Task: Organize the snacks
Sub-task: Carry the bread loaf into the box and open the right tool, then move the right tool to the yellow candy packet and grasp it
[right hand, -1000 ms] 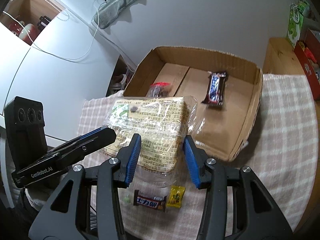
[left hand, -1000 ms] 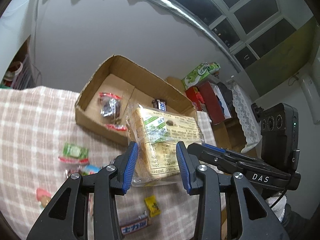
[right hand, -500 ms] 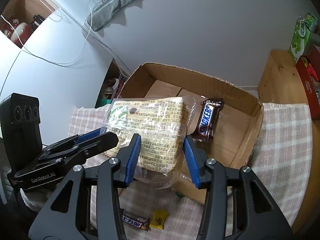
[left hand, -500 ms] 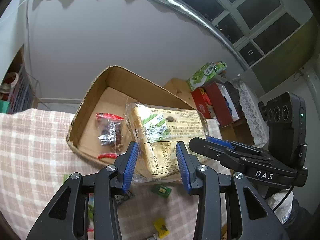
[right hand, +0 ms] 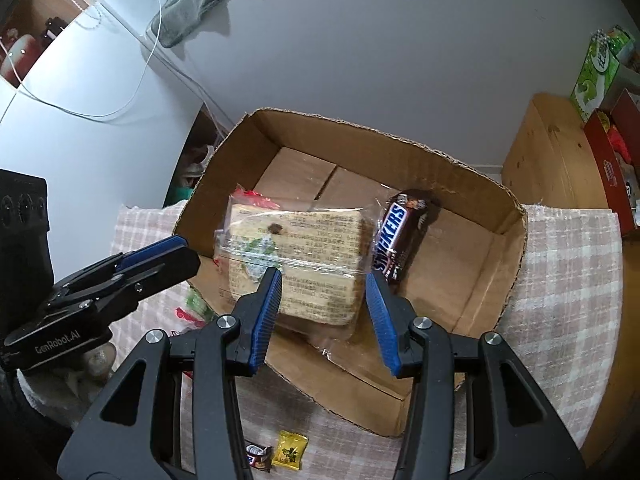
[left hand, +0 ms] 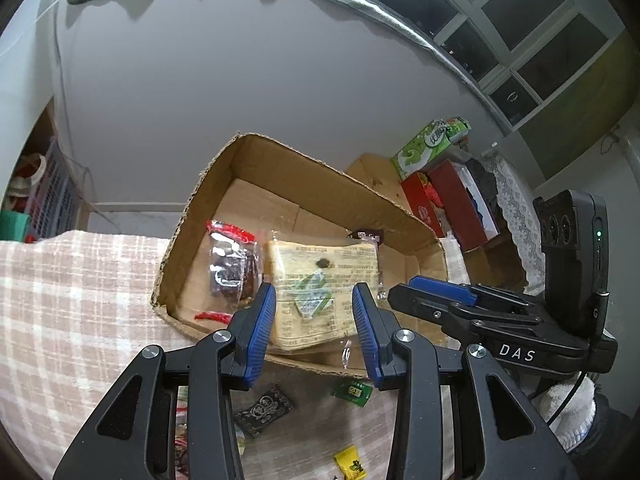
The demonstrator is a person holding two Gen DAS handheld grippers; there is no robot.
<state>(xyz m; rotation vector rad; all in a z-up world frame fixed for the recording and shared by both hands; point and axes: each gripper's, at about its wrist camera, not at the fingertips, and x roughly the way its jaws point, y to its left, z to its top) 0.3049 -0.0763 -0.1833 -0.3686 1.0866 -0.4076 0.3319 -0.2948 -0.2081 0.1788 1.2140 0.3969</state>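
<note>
A clear-wrapped pack of pale biscuits (left hand: 320,280) with a printed label hangs low inside the open cardboard box (left hand: 300,176), carried from two sides. My left gripper (left hand: 314,298) is shut on its near end. My right gripper (right hand: 323,280) is shut on the pack (right hand: 296,248) from the other side. Each gripper shows in the other's view, the right one (left hand: 432,290) and the left one (right hand: 160,254). In the box (right hand: 360,140) a Snickers bar (right hand: 394,240) lies right of the pack. A clear packet with red ends (left hand: 232,264) lies left of it.
The box stands on a pink checked cloth (left hand: 72,300). Loose sweets lie in front of it: a black packet (left hand: 264,408), a green one (left hand: 352,392), a yellow one (right hand: 292,450). A wooden stand (right hand: 548,152) with green and red cartons (left hand: 432,140) is on the right.
Both grippers have carried the pack forward and down, from above the cloth and box edge into the box. The jaws have kept the same width.
</note>
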